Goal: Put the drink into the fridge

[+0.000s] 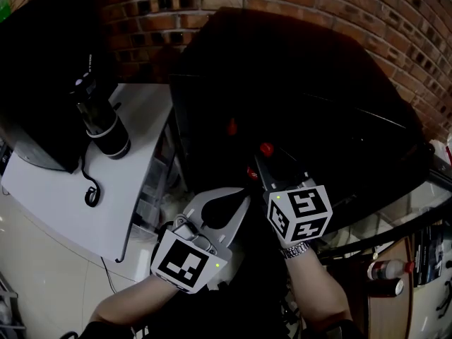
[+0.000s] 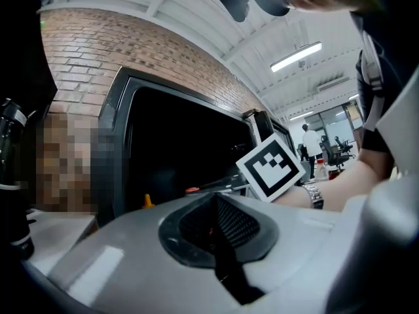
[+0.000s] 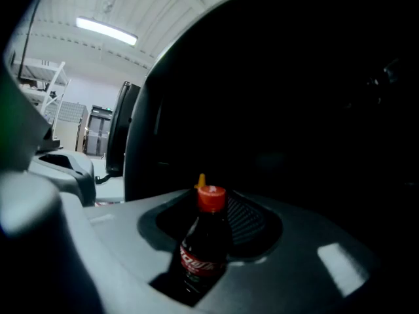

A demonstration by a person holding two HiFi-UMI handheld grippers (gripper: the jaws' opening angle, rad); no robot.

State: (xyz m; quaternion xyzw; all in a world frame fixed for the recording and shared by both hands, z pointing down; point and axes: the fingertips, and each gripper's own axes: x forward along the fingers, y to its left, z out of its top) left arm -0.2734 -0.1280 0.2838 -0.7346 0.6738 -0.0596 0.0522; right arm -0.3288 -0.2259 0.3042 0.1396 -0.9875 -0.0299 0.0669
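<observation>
Right gripper [image 1: 263,169] clamps the one bottle [image 3: 201,247] (red cap) at the fridge's [image 1: 318,69] front edge, dark space ahead; left gripper [image 1: 239,205] closed, empty.

We see a red brick wall [image 1: 296,6] with pale mortar lines running behind everything. To the left stands a white table [image 1: 56,203], and on it a dark upright cylinder [image 1: 102,126] and a curled black cable [image 1: 90,189]. Below the table lies a pale floor [image 1: 42,274]. In the left gripper view we look up at a white beamed ceiling [image 2: 190,5] with a lit strip light [image 2: 296,56]. Far off are office chairs [image 2: 340,150] and a standing person [image 2: 308,142]. In the right gripper view we find a white shelf rack [image 3: 46,77].
</observation>
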